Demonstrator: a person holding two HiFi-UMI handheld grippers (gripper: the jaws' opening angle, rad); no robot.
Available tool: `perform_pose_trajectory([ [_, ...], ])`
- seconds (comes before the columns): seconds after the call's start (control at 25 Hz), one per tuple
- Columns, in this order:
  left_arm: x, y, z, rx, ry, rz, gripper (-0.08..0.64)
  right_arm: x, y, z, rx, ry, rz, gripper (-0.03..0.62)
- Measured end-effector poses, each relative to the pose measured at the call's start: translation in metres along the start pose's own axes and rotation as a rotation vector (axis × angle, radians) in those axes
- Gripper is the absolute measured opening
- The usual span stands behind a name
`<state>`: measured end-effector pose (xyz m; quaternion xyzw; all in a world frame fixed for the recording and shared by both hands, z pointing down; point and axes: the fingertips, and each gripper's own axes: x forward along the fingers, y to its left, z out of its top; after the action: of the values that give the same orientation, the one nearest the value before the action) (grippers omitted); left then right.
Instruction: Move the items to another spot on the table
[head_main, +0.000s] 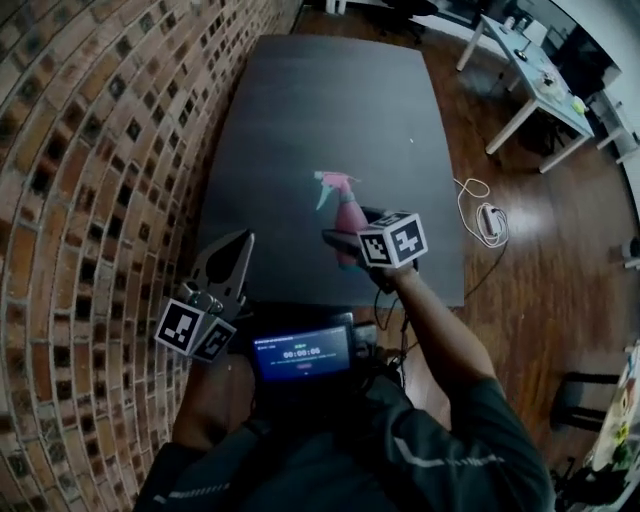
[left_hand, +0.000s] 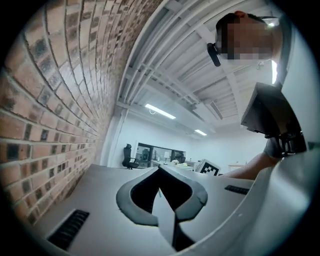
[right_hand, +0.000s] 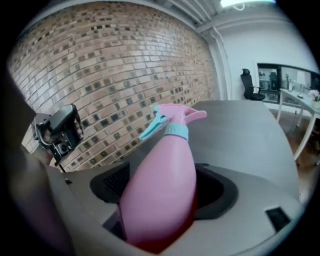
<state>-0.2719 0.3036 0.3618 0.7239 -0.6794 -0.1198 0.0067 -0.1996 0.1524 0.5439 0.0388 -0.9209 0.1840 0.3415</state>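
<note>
Right gripper (right_hand: 162, 202): jaws set wide and clamped on the body of the spray bottle (right_hand: 160, 170). The bottle's long axis runs out along the jaws, head pointing toward the far end of the table (head_main: 300, 110). The bottle sits over the table's near half. Whether its base rests on the table cannot be told.

Left gripper (left_hand: 161, 202): jaws together, empty, beyond the table's near left corner, farther from the bottle.

Bottle: smooth pink body, teal collar and trigger.

**Dim Room, Heavy Fisheye**

Ceiling strip lights (left_hand: 160, 111) glow far off; the dark table (head_main: 330, 130) stays dim with a faint sheen. The brick wall (head_main: 90, 150) bows at the left edges, corners vignette black, and the pink spray bottle (right_hand: 160, 200) blurs near the lens.
</note>
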Motion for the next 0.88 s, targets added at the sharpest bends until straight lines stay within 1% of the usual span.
perform_pose_trajectory([
  [0.16,0.032,-0.038,-0.005,-0.007,0.017,-0.089,-0.004,-0.067,-0.016,-0.005,0.014,-0.095,-0.067,0.403],
  [0.36,0.063,-0.089,-0.007,0.02,0.03,-0.158,-0.003,-0.142,-0.034,-0.021,0.017,-0.183,-0.115,0.403],
  [0.48,0.082,-0.129,-0.007,0.031,0.029,-0.201,-0.004,-0.183,-0.048,-0.037,0.032,-0.224,-0.135,0.403],
  [0.68,0.114,-0.206,-0.011,0.044,0.015,-0.247,-0.003,-0.255,-0.075,-0.072,0.045,-0.261,-0.157,0.403],
  [0.88,0.145,-0.281,-0.025,0.052,0.013,-0.285,-0.003,-0.325,-0.106,-0.096,0.023,-0.301,-0.175,0.403],
])
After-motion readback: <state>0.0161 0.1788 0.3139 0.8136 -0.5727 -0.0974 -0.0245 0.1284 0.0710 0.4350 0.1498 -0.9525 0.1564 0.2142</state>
